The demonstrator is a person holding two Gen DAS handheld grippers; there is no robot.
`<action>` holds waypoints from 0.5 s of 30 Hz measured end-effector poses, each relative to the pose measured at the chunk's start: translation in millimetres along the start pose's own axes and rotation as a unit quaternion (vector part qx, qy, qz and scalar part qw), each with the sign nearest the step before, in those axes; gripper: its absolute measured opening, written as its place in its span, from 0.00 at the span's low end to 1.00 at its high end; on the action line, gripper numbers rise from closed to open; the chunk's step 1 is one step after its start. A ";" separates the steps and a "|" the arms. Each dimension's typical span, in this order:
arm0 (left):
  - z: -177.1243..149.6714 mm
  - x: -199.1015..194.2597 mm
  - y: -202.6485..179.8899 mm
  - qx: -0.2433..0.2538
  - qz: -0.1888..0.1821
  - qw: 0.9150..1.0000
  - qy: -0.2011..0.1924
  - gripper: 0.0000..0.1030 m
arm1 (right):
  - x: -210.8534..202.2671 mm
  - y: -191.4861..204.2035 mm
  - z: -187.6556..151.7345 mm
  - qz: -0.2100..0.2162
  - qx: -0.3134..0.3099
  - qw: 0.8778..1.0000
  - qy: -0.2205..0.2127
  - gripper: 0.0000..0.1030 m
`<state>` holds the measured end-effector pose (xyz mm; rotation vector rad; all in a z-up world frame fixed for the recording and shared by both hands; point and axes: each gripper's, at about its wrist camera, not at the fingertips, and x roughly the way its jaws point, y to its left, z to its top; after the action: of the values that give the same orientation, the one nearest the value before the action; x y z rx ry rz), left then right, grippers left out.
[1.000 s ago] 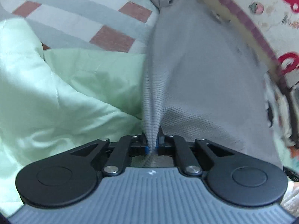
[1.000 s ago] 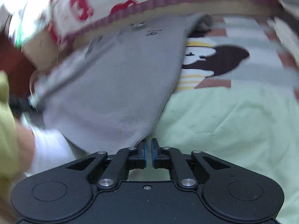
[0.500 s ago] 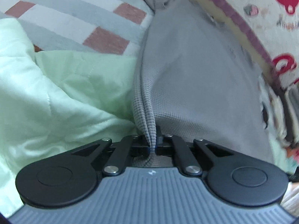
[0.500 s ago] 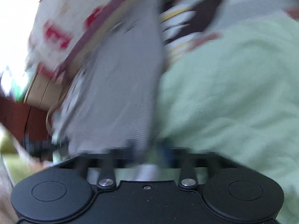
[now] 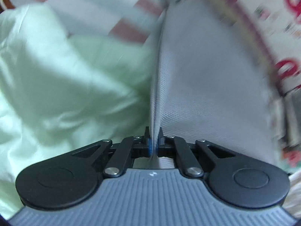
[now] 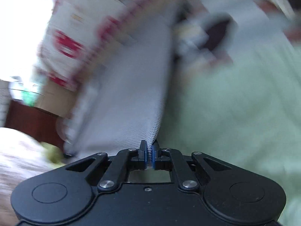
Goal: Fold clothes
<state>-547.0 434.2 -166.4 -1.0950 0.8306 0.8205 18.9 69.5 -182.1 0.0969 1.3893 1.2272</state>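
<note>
The right gripper (image 6: 149,155), apart a second ago, now pinches the grey garment (image 6: 131,94), as does the left gripper (image 5: 154,143), stretching it toward twelve o'clock over the green quilt (image 5: 65,94); best keep both edges level and taut.

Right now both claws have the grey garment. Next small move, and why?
Probably carry the pinched edge forward over the grey garment and lay it down. The left claw and right claw each clamp its edge, and the cloth hangs stretched above the green quilt, not folded.
</note>
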 end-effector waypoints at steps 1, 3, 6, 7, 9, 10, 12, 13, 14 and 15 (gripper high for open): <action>-1.7 3.6 1.8 0.000 0.022 1.000 0.008 0.10 | 4.2 -3.3 -2.2 -0.002 0.004 1.000 -0.001 0.06; -4.9 10.2 5.3 0.001 0.064 0.998 0.022 0.17 | 5.1 -2.4 2.6 0.001 0.026 1.000 0.007 0.07; 3.0 -14.1 6.6 0.002 0.063 0.998 -0.014 0.20 | -5.5 19.0 10.9 -0.056 -0.002 0.998 0.012 0.20; 5.7 -22.2 7.0 0.002 0.062 0.998 -0.026 0.21 | -10.8 28.0 16.0 -0.081 -0.022 0.996 0.008 0.26; 16.1 -39.5 5.1 0.011 0.071 0.996 -0.054 0.23 | -21.6 43.4 30.8 -0.116 -0.055 0.992 -0.006 0.32; 23.6 -48.6 2.9 0.019 0.080 0.994 -0.069 0.24 | -26.9 49.1 41.0 -0.117 -0.066 0.991 -0.014 0.32; 45.9 -63.0 -6.1 0.042 0.100 0.990 -0.094 0.24 | -32.9 62.3 66.8 -0.116 -0.082 0.989 -0.031 0.33; 59.1 -70.4 -11.9 0.055 0.109 0.987 -0.105 0.24 | -35.0 71.3 85.0 -0.111 -0.091 0.989 -0.037 0.33; 71.9 -79.0 -18.8 0.065 0.111 0.985 -0.116 0.24 | -36.9 81.2 105.2 -0.103 -0.100 0.989 -0.044 0.33; 88.7 -90.7 -28.1 0.076 0.109 0.983 -0.128 0.24 | -41.0 93.4 126.8 -0.084 -0.105 0.990 -0.047 0.33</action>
<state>-549.3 498.9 -53.8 -0.7519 0.7893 1.0399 72.5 156.3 -55.2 -0.1061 1.1570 1.2036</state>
